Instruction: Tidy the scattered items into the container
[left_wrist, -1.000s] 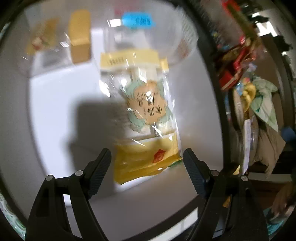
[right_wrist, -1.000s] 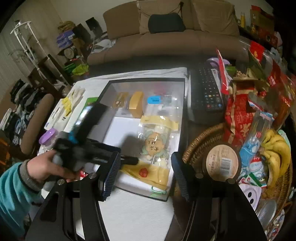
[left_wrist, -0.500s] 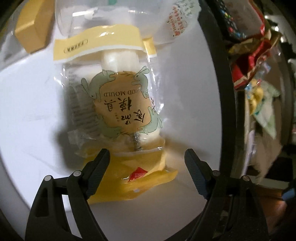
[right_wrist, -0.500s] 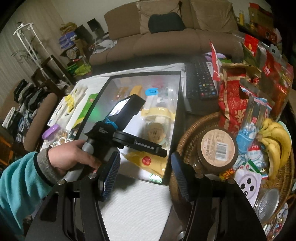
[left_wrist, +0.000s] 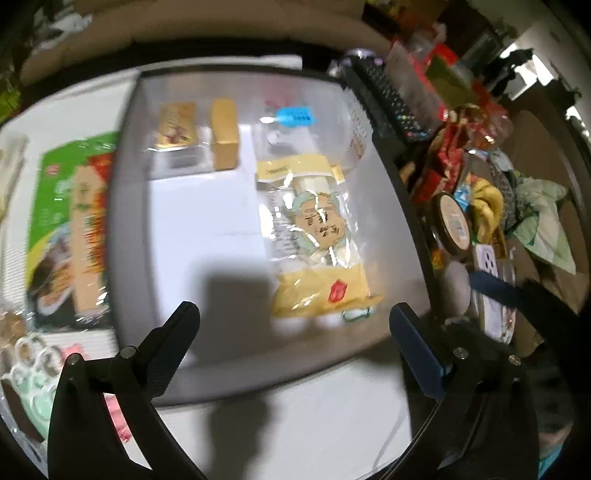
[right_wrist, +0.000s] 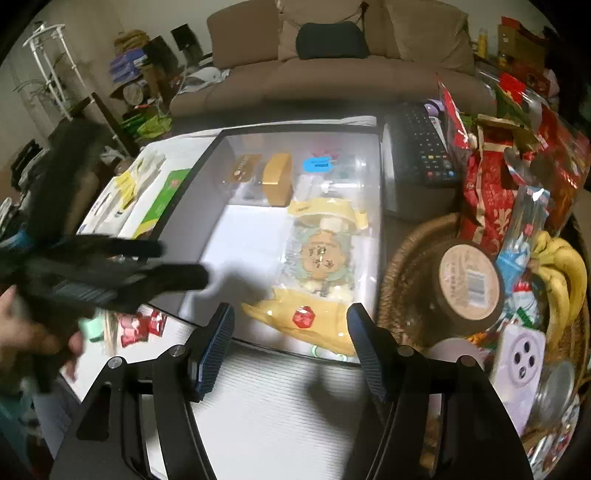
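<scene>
My left tool (left_wrist: 291, 325) hangs spread and empty; the green packet (left_wrist: 70, 236) lies outside the container (left_wrist: 125, 221), to its left, lengthwise away from me.

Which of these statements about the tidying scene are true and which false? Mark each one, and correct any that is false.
1. Both grippers are open and hold nothing. True: the left gripper and the right gripper are spread wide and empty.
2. The yellow-topped mould packet lies inside the container. True.
3. The green packet is in the container. False: it lies on the table outside the container's left wall.
4. The bananas sit in the container. False: they are in the wicker basket to its right.
5. A small gold box stands near the container's far end. True.
</scene>
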